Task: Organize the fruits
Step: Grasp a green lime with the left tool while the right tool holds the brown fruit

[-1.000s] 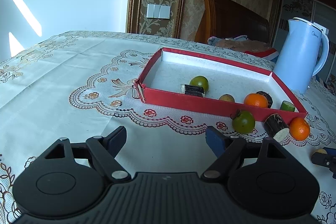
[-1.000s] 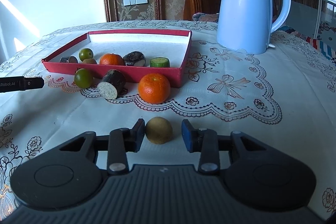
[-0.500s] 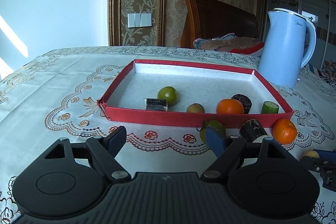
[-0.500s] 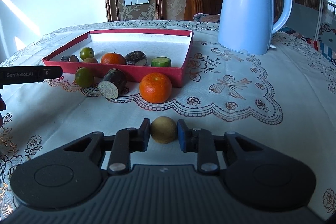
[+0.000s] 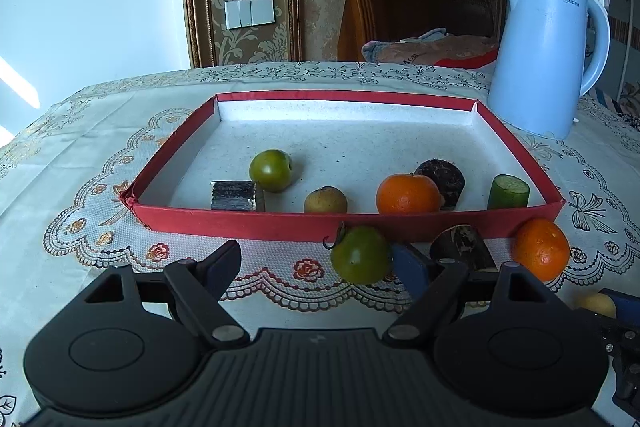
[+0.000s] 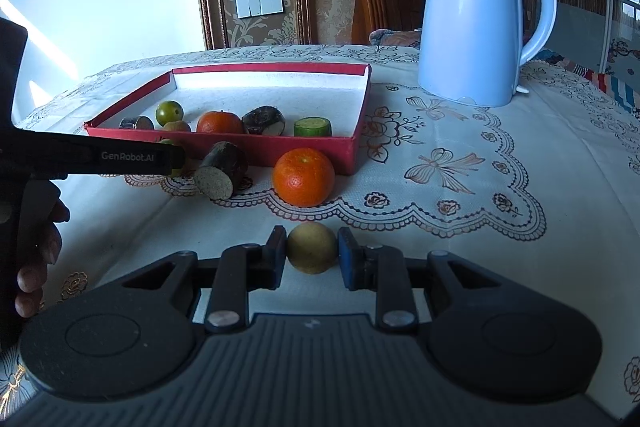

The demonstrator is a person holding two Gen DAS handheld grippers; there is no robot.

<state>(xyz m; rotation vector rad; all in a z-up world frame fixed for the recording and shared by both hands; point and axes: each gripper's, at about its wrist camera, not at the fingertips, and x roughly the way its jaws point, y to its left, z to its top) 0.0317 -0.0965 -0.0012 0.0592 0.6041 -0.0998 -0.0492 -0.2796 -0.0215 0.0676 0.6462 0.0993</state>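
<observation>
The right gripper [image 6: 312, 254] is clenched on a small round yellow-brown fruit [image 6: 312, 247]: the black pad presses its left side and the blue pad its right side. The fruit has a dull, matte, slightly rough skin and rests on the white embroidered tablecloth [image 6: 460, 227].

Ahead of this gripper lies a round orange tangerine [image 6: 303, 177] with glossy dimpled skin. To its left lies a dark-barked cylinder segment [image 6: 221, 170], its pale speckled cut face turned toward the camera. Both lie just in front of the near wall of the shallow red rectangular tray [image 6: 312, 151].

The left gripper [image 5: 316, 267] is released, jaws standing wide. A round green fruit with a curled stem [image 5: 360, 255] lies between them, close against the blue right pad; contact cannot be confirmed.

Inside the tray, ahead of the left gripper:
- a second green fruit [image 5: 271, 170];
- a dark cylinder piece [image 5: 234, 195];
- a small yellow-brown fruit [image 5: 325, 200];
- an orange tangerine [image 5: 408, 194];
- a dark round piece [image 5: 442, 175];
- a green cut cylinder [image 5: 508, 191].

A pale blue electric kettle [image 6: 472, 23] stands beyond the tray to the right.
</observation>
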